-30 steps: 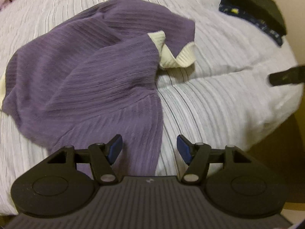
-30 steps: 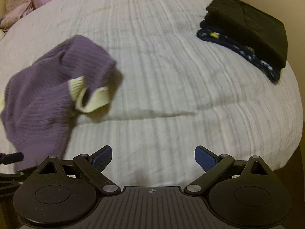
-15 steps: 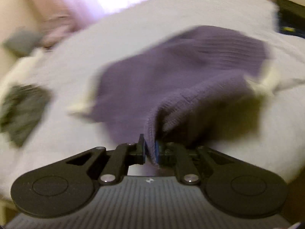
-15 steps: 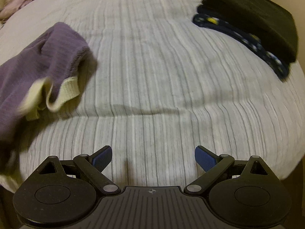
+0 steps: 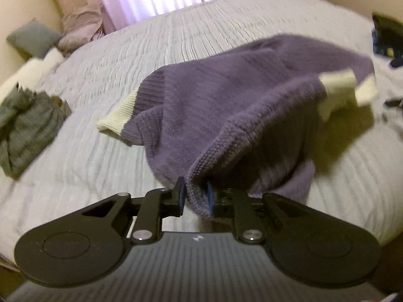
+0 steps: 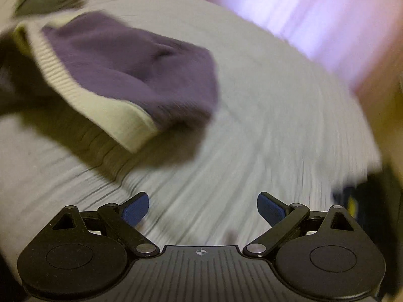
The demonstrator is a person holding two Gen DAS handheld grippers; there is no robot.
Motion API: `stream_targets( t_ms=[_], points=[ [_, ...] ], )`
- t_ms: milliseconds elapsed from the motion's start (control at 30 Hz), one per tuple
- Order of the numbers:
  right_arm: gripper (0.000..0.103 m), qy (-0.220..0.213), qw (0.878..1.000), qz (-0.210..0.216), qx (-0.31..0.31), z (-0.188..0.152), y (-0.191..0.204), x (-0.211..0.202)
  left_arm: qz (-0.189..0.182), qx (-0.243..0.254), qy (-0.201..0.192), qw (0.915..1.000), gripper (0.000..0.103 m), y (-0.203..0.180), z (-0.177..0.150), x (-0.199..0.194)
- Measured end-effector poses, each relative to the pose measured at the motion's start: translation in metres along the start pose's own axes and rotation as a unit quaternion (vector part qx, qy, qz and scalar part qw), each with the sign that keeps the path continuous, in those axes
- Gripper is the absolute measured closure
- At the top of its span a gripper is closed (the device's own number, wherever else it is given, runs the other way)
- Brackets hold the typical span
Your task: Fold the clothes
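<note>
Left gripper (image 5: 195, 198) clenched on purple knit sweater (image 5: 226, 105) hem, jaws just eased slightly wider — fabric between, lifted off grey bedspread (image 5: 100, 171). Right gripper (image 6: 202, 211) released, empty, near cream cuff (image 6: 100, 105).

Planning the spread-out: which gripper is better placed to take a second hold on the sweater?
Right. The right gripper is open and empty near the sweater's cream cuff; the left gripper is already clamped on its edge.
</note>
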State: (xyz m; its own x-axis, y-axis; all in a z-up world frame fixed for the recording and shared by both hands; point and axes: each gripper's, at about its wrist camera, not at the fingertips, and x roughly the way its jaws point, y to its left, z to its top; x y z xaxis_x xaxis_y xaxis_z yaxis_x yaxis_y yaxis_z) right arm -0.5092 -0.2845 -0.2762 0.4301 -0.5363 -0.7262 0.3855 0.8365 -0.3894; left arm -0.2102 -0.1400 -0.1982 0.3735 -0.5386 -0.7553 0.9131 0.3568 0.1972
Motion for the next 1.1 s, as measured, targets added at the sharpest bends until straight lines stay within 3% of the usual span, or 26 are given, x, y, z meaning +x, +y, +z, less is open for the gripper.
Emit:
stream_targets(
  t_ms=[133, 200, 233, 367, 500, 533, 567, 600, 700, 867, 967, 1100],
  points=[
    [0.007, -0.060, 0.997, -0.007, -0.056, 0.008, 0.002, 0.017, -0.030, -0.018, -0.017, 0.9993, 0.084, 0.007, 0.007, -0.012],
    [0.029, -0.073, 0.995, -0.012, -0.074, 0.012, 0.000, 0.026, -0.043, -0.021, -0.026, 0.9985, 0.079, 0.010, 0.009, -0.019],
    [0.031, -0.070, 0.994, -0.013, -0.084, 0.013, -0.001, 0.031, -0.049, -0.018, -0.028, 0.9983, 0.073, 0.010, 0.010, -0.020],
    [0.032, -0.078, 0.991, -0.009, -0.111, 0.016, -0.007, 0.045, -0.080, 0.026, -0.023, 0.9962, 0.070, 0.006, 0.014, -0.020],
    [0.032, -0.102, 0.985, 0.006, -0.138, 0.024, -0.007, 0.046, -0.172, 0.043, -0.010, 0.9841, 0.069, 0.007, 0.022, -0.014],
    [0.038, -0.109, 0.984, 0.012, -0.143, 0.027, -0.007, 0.046, -0.187, 0.050, -0.007, 0.9811, 0.078, 0.004, 0.023, -0.012],
    [0.069, -0.113, 0.982, 0.021, -0.148, 0.029, -0.006, 0.047, -0.195, 0.054, -0.004, 0.9792, 0.089, 0.001, 0.024, -0.010],
    [0.083, -0.113, 0.982, 0.027, -0.151, 0.032, -0.006, 0.049, -0.187, 0.053, -0.005, 0.9809, 0.092, -0.001, 0.024, -0.009],
    [0.088, -0.112, 0.985, 0.038, -0.124, 0.040, -0.012, 0.046, -0.135, 0.012, -0.019, 0.9906, 0.095, 0.008, 0.031, -0.018],
    [0.091, -0.117, 0.993, -0.009, -0.021, 0.070, -0.037, 0.016, -0.048, -0.042, -0.082, 0.9946, 0.096, 0.056, 0.073, -0.066],
    [0.091, -0.146, 0.988, -0.038, 0.032, 0.101, -0.057, -0.020, 0.000, -0.056, -0.136, 0.9891, 0.097, 0.089, 0.108, -0.105],
    [0.092, -0.215, 0.973, -0.069, 0.041, 0.162, -0.081, -0.081, 0.052, -0.053, -0.229, 0.9704, 0.097, 0.125, 0.158, -0.168]
  ],
)
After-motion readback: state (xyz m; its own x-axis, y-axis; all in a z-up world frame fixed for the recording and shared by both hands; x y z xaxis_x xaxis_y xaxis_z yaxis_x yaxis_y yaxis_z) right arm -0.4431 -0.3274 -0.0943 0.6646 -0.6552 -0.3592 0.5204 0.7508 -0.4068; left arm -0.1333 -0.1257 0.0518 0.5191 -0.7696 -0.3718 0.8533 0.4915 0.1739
